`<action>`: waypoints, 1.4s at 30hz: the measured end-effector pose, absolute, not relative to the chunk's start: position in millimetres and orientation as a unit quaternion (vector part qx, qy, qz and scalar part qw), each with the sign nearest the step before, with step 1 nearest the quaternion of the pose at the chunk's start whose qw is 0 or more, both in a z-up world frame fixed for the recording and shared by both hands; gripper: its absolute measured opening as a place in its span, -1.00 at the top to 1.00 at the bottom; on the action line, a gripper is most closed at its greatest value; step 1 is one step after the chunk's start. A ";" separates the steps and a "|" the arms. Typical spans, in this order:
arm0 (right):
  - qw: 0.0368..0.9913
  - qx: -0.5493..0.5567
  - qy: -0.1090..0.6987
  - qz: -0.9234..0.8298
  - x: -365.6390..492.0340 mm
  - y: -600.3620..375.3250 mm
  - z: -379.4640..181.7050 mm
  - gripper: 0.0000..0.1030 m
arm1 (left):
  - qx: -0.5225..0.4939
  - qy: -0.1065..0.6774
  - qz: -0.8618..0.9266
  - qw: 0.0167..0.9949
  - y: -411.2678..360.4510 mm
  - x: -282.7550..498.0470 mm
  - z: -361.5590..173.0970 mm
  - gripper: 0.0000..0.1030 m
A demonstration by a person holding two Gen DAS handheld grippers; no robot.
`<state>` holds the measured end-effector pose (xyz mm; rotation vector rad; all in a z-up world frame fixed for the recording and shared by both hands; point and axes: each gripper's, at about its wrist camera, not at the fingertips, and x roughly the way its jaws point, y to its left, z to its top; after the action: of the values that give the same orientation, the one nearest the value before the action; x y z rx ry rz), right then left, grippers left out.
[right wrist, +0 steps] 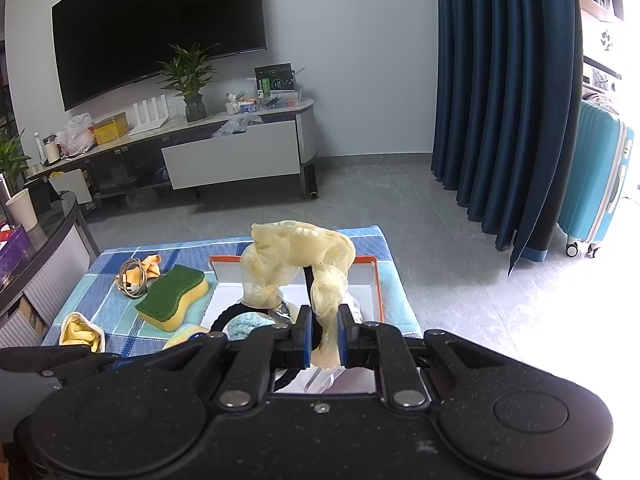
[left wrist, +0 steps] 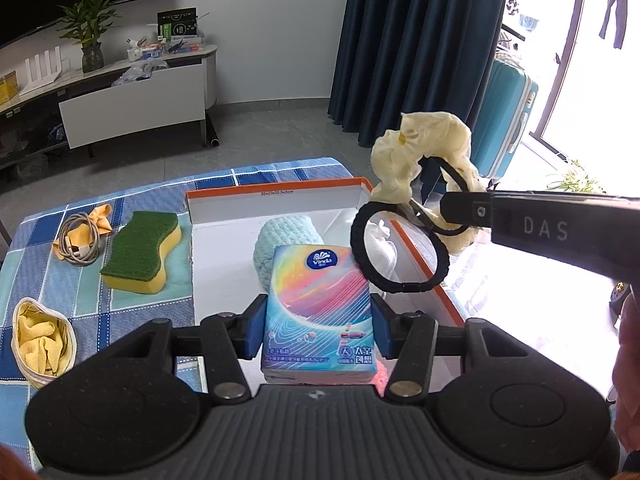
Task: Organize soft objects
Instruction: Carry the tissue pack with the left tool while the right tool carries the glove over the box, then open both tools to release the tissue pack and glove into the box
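Tissues, a Vinda pack, are sitting clamped between the blue pads of your left gripper, which is holding it above the near end of the orange-rimmed white box. Your right gripper is pinching a pale yellow scrunchie with a black hair tie hanging off it, both lifted over the box's right side.

A light blue knitted roll is lying inside the box. The box is resting on a blue checked cloth. To its left on the cloth, a green-topped yellow sponge is lying near a coiled grey cable, and a white pouch stuffed with a yellow cloth is sitting at the near left corner.

Beyond the cloth, grey floor is running to a TV stand with a potted plant, dark blue curtains and a teal suitcase.

Only your left camera is showing the tissue pack and the hair tie's full loop; only your right camera is showing the wall-mounted TV whole and the closed pads on the scrunchie.
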<state>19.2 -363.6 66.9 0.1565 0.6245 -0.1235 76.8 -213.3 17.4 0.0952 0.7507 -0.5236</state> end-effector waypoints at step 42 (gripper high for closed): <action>0.935 0.069 0.342 -0.059 70.8 -370.5 43.6 0.64 | 0.050 0.381 -0.280 0.880 -231.5 91.0 1.7 -0.03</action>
<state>70.8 -370.5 43.6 0.1419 0.6999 -0.1202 91.0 -231.5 1.7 0.1046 0.7935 -0.5835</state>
